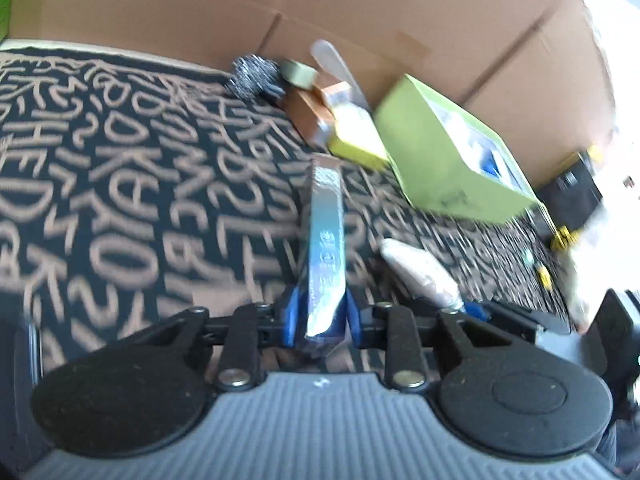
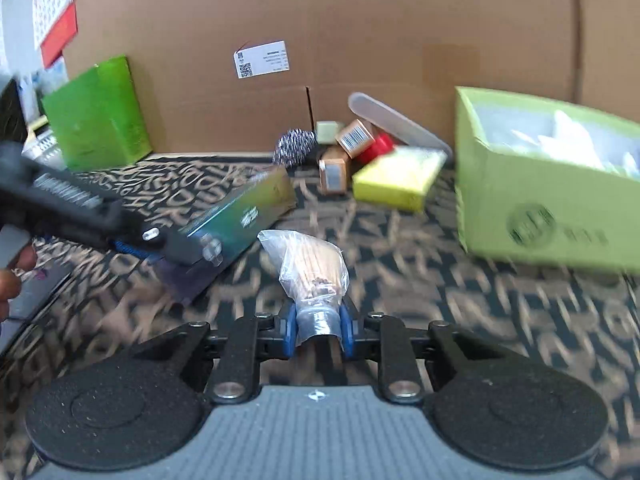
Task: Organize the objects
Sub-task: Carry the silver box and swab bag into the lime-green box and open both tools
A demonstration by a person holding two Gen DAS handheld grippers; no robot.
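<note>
My left gripper (image 1: 322, 320) is shut on a flat blue-green iridescent box (image 1: 325, 236), held edge-on and sticking forward over the patterned mat. In the right wrist view the same box (image 2: 240, 216) hangs tilted at the left, above the mat. My right gripper (image 2: 318, 324) is shut on the taped end of a clear plastic bag of thin wooden sticks (image 2: 310, 260). The bag (image 1: 420, 272) also shows at the right of the left wrist view. Both views are blurred.
An open lime-green box (image 2: 540, 200) with white contents stands at the right. By the cardboard wall (image 2: 360, 40) lies a pile: a steel scourer (image 2: 296, 146), small brown boxes (image 2: 334, 170), a yellow box (image 2: 400, 180), a grey file (image 2: 392, 120). A green box (image 2: 96, 116) stands far left.
</note>
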